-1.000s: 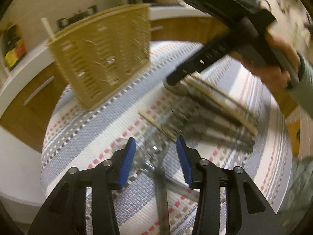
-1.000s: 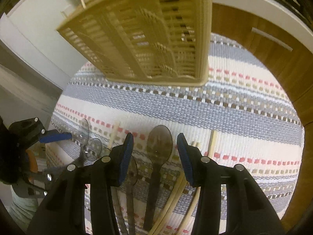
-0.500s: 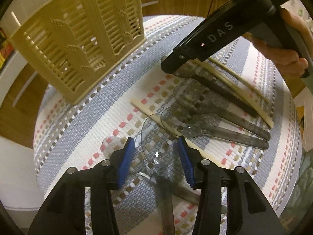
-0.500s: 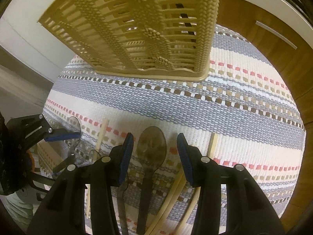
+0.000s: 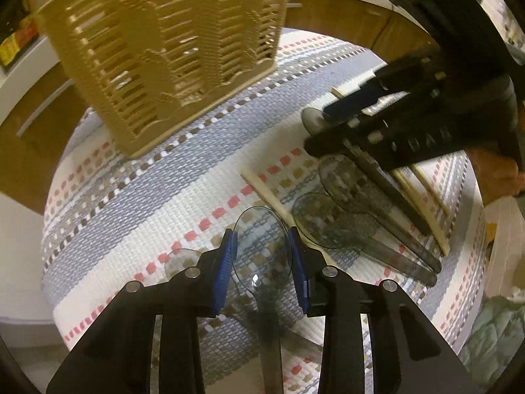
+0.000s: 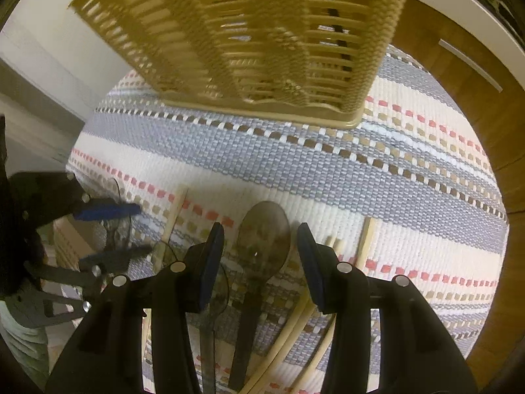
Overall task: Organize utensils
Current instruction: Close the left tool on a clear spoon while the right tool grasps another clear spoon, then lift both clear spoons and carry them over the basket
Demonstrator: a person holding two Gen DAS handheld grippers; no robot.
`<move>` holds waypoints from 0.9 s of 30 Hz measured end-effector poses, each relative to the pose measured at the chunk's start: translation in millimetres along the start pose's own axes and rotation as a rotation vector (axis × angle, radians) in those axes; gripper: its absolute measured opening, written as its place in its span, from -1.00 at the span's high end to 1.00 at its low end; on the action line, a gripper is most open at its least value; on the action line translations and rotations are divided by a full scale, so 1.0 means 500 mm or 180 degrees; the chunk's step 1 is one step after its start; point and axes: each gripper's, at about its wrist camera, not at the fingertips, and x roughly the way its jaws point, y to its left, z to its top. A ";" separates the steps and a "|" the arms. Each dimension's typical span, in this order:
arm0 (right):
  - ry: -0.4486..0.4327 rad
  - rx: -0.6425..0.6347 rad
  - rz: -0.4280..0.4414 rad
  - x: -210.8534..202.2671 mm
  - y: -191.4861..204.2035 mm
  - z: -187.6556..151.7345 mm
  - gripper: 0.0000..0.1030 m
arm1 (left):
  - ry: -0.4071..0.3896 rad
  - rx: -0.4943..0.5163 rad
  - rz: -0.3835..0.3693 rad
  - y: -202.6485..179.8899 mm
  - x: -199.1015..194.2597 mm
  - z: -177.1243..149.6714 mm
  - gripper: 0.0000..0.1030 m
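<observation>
Lengthwise, clear spoon (image 5: 261, 246) bowl toward basket (image 5: 170, 49)

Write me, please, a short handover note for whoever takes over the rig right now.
Left gripper: jaws have just been closing; pads meet the bowl edges of the clear spoon.
Right gripper: open, straddling the dark spoon, not touching it.
Things: grey spoons and chopsticks lie on the striped mat; the basket stands behind them.
Done: unclear, the basket's inside is hidden.
Left: probably move the clear spoon to the basket, then the rest.
</observation>
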 end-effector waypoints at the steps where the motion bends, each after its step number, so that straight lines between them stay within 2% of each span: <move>1: 0.0012 -0.0018 -0.0015 0.001 0.006 -0.002 0.17 | -0.0019 -0.0044 0.0017 0.005 -0.003 0.000 0.40; 6: 0.0049 -0.0109 -0.0140 0.010 0.032 -0.011 0.17 | -0.0150 -0.0217 0.0043 0.019 -0.042 -0.018 0.40; 9: 0.0026 -0.0175 -0.0261 0.013 0.045 -0.016 0.43 | -0.0259 -0.0309 0.0078 0.022 -0.070 -0.022 0.40; 13: -0.0037 -0.0194 -0.0193 0.003 0.049 -0.027 0.44 | -0.0473 -0.0427 0.0134 0.039 -0.117 -0.028 0.41; 20: -0.0601 -0.0390 -0.0087 -0.117 0.056 -0.054 0.44 | -0.1138 -0.0464 0.0188 0.022 -0.262 -0.030 0.41; 27: -0.1314 -0.0482 0.0075 -0.284 0.053 -0.050 0.44 | -0.1738 -0.0483 0.0250 -0.007 -0.387 0.027 0.42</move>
